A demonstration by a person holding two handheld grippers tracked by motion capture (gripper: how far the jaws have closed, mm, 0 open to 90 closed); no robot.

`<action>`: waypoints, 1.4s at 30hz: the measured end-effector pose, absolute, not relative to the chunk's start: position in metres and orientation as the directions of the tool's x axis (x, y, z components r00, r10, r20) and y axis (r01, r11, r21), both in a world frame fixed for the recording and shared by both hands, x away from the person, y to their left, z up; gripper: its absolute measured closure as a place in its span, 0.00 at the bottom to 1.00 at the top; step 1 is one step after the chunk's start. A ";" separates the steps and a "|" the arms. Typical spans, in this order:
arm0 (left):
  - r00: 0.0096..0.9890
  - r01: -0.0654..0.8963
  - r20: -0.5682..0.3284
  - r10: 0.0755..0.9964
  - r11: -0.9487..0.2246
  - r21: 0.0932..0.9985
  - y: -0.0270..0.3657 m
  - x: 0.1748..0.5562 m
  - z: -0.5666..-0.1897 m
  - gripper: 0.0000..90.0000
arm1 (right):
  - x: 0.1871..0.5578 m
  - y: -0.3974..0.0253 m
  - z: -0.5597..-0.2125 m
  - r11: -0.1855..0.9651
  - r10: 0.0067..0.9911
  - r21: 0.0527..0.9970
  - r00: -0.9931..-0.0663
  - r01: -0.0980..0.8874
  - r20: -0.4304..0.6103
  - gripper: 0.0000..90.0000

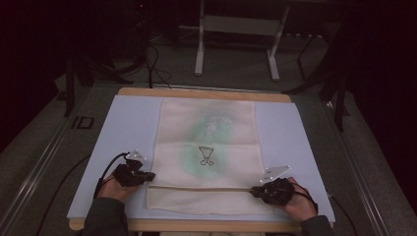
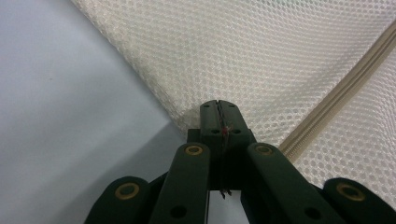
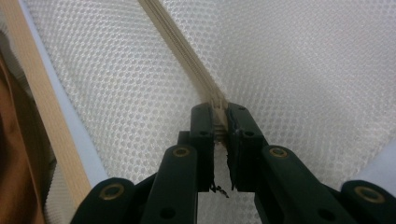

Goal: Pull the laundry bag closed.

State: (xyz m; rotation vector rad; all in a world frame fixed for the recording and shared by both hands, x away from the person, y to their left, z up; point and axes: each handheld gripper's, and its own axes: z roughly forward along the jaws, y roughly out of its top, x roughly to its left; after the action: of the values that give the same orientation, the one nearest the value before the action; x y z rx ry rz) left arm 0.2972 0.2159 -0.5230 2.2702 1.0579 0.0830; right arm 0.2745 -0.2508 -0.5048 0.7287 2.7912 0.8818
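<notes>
Mesh bag (image 1: pixel 206 147) lies flat at frame centre. Left gripper (image 2: pixel 218 105) is clamped on its edge, right gripper (image 3: pixel 219 112) on the zipper (image 3: pixel 187 56). Fabric is probably light, limp; grip seams.

A cream mesh bag (image 1: pixel 206 147) of open honeycomb netting, soft and matt, slightly see-through so a green shape shows faintly beneath the weave. A woven cloth zipper tape (image 3: pixel 184 51), ribbed and beige, runs across the bag. Under it lies a pale blue mat (image 1: pixel 128 128), smooth and matt, like foam or thick paper. The mat rests on a table (image 1: pixel 201 93) with a light wooden edge, smooth and unvarnished in look. The left gripper (image 2: pixel 218 108) and right gripper (image 3: pixel 219 114) are dark matt plastic, with small brass-coloured metal rivets that shine dully at the joints.
</notes>
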 end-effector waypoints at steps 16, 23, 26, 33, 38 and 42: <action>0.676 0.671 -0.194 0.711 -0.485 0.561 0.216 0.297 -0.523 1.00 | 0.274 -0.262 -0.502 0.710 0.488 0.566 -0.872 0.418 0.032 0.91; 0.676 0.671 -0.195 0.711 -0.485 0.561 0.216 0.297 -0.523 1.00 | 0.274 -0.277 -0.508 0.708 0.518 0.545 -0.855 0.449 0.031 0.91; 0.675 0.672 -0.195 0.712 -0.484 0.560 0.215 0.297 -0.523 1.00 | 0.272 -0.289 -0.507 0.685 0.541 0.553 -0.840 0.474 0.050 0.91; 0.675 0.672 -0.195 0.712 -0.484 0.561 0.215 0.297 -0.523 1.00 | 0.273 -0.296 -0.507 0.668 0.538 0.569 -0.839 0.480 0.077 0.91; 0.678 0.669 -0.199 0.707 -0.483 0.565 0.217 0.297 -0.523 1.00 | 0.272 -0.293 -0.507 0.664 0.535 0.577 -0.841 0.476 0.079 0.78; 0.676 0.671 -0.208 0.707 -0.473 0.572 0.217 0.297 -0.524 1.00 | 0.273 -0.299 -0.510 0.627 0.547 0.606 -0.830 0.490 0.105 0.64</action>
State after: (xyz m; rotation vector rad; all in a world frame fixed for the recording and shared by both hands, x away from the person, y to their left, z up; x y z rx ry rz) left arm 0.2969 0.2173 -0.5238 2.2542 1.0561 0.0751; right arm 0.2734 -0.2990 -0.5097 0.8795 2.7525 0.9845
